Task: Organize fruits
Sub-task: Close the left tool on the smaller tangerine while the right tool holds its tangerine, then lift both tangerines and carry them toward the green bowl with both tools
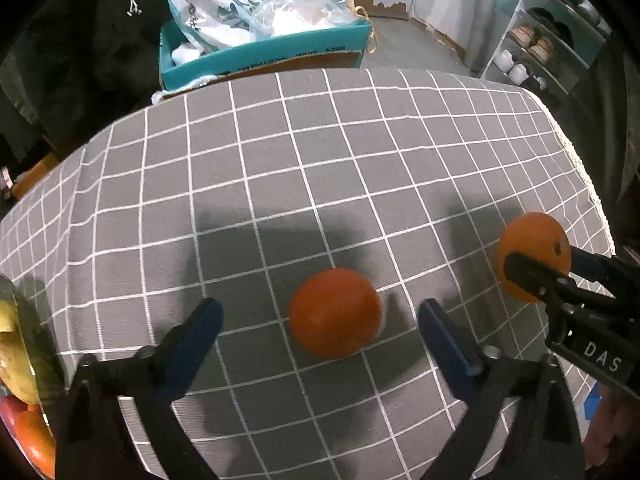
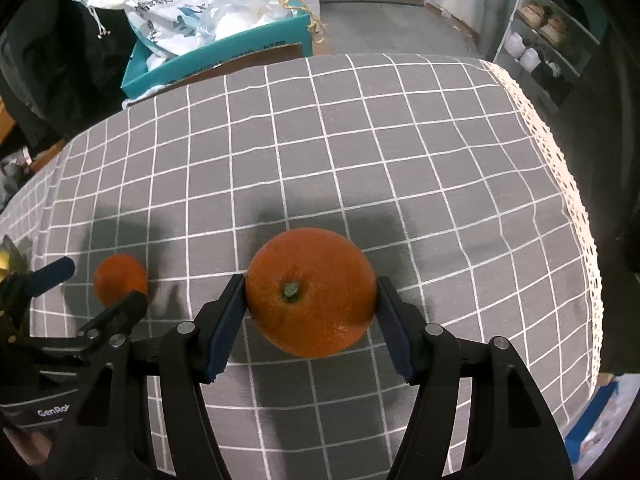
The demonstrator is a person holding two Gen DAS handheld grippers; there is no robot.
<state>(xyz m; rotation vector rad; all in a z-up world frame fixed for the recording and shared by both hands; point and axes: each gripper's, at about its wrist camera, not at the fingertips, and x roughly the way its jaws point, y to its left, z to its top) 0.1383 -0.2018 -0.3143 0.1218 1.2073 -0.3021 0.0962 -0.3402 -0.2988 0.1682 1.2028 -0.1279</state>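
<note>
A lived-in home. A checked tablecloth [image 2: 400, 152] covers the table; a shoe rack [image 2: 548, 36] stands nearby, beside a box [image 2: 224, 56] of bags

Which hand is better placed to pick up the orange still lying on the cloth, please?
Left. The left gripper stands open with its fingers either side of the loose orange. The right gripper is already shut on the other orange.
</note>
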